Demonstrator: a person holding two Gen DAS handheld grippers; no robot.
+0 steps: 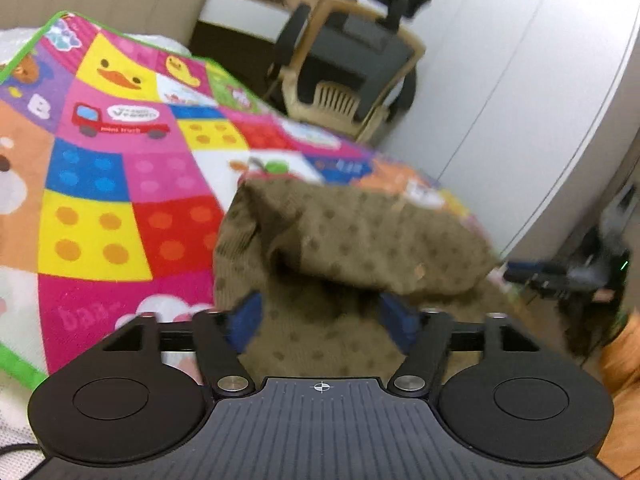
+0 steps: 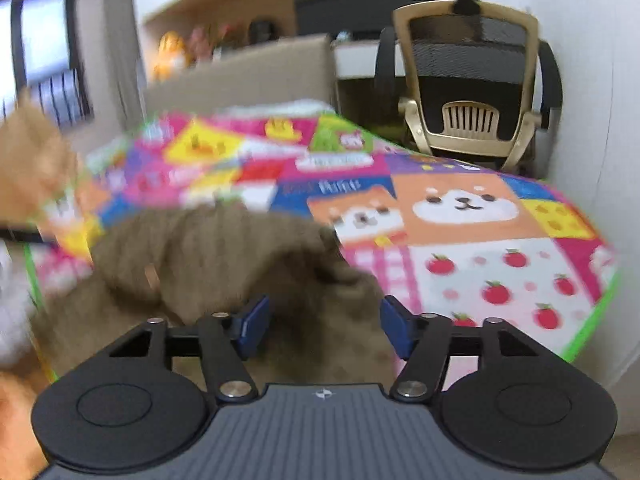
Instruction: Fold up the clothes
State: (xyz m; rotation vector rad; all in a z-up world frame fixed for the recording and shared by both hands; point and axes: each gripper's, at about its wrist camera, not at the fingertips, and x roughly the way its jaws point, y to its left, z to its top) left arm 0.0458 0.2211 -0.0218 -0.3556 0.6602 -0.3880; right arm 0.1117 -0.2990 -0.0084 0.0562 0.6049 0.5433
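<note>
An olive-brown dotted knit garment (image 1: 352,248) lies bunched on a colourful play mat (image 1: 100,184), one flap folded over the rest. My left gripper (image 1: 320,320) is open, its blue pads on either side of the cloth's near part, gripping nothing. In the right wrist view the same garment (image 2: 224,256) lies blurred in a heap on the mat (image 2: 480,248). My right gripper (image 2: 324,324) is open over the garment's near edge, pads wide apart. The right gripper also shows at the far right of the left wrist view (image 1: 560,272).
An office chair (image 2: 472,88) stands behind the mat beside a white wall (image 1: 520,80). A beige headboard or panel (image 2: 240,76) runs along the back. A tan furry thing (image 2: 32,160) is at the left edge. The mat's green border (image 2: 592,312) marks its edge.
</note>
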